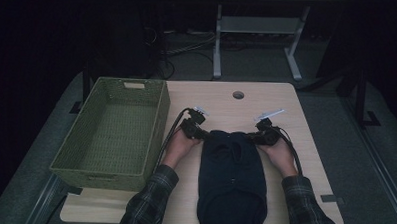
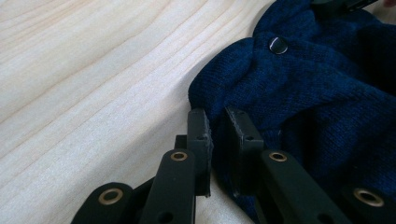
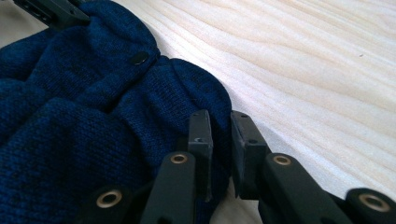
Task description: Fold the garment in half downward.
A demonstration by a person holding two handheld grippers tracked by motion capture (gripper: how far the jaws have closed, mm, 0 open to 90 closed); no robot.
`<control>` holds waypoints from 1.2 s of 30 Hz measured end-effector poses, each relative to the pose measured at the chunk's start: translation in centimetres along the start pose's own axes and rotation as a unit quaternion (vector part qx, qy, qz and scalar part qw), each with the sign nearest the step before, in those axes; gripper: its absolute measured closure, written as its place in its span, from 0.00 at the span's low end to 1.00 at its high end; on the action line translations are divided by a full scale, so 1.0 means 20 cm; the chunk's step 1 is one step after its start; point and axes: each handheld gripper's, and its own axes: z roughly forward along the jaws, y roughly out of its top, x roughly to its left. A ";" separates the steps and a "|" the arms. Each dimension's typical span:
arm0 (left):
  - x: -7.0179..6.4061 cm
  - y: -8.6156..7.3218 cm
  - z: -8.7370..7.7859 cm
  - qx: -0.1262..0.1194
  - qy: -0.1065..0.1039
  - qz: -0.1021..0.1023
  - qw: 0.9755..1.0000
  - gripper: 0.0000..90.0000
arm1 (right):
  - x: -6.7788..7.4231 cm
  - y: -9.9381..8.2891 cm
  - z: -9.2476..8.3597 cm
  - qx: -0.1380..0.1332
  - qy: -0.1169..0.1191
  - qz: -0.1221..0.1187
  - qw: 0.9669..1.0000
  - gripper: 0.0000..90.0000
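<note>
a dim room with a dark floor surrounds a pale wooden table (image 1: 305,161), and behind it stand the legs of a white desk frame (image 1: 259,39) with loose cables on the floor.

on the table lies a dark blue knitted garment (image 1: 232,178), stretched from the two tongs back toward the person's edge, where it hangs over. its far end sits between the tongs, bunched into folds. a small dark button (image 2: 279,45) shows on the knit just beyond the left tong's tips, and it appears again in the right gripper view (image 3: 139,58).

the left gripper (image 2: 218,122) is at the garment's far left corner, jaws drawn nearly together and pinching a fold of the blue knit between the pads. the right gripper (image 3: 219,125) mirrors it at the far right corner, jaws likewise narrowed onto a fold of the fabric. in the high view the left gripper (image 1: 200,132) and the right gripper (image 1: 252,138) face each other across the garment's top edge, each held by a hand in a plaid sleeve (image 1: 151,200).

well out past the left tong, a green woven basket (image 1: 156,125) stands at the table's edge. beyond both tongs, a round hole (image 1: 238,95) is cut in the tabletop.
</note>
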 end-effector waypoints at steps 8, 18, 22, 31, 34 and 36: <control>-0.01 0.02 -0.05 -0.010 0.019 0.002 1.000 0.91 | -0.01 0.01 -0.02 -0.011 -0.013 0.006 1.000 0.89; -0.02 0.07 -0.17 -0.030 0.047 0.009 0.998 0.91 | 0.02 0.14 -0.11 -0.021 -0.016 -0.014 1.000 0.89; -0.03 0.12 -0.22 -0.034 0.056 0.014 0.998 0.91 | 0.02 0.18 -0.15 -0.026 -0.021 -0.022 0.999 0.89; -0.06 0.20 -0.30 -0.057 0.094 0.037 0.993 0.91 | 0.02 0.27 -0.24 -0.055 -0.032 -0.031 0.997 0.89; -0.07 0.22 -0.33 -0.069 0.103 0.038 0.992 0.91 | 0.02 0.30 -0.25 -0.055 -0.036 -0.035 0.997 0.89; -0.07 0.24 -0.36 -0.077 0.103 0.037 0.991 0.91 | 0.02 0.32 -0.26 -0.059 -0.038 -0.039 0.997 0.89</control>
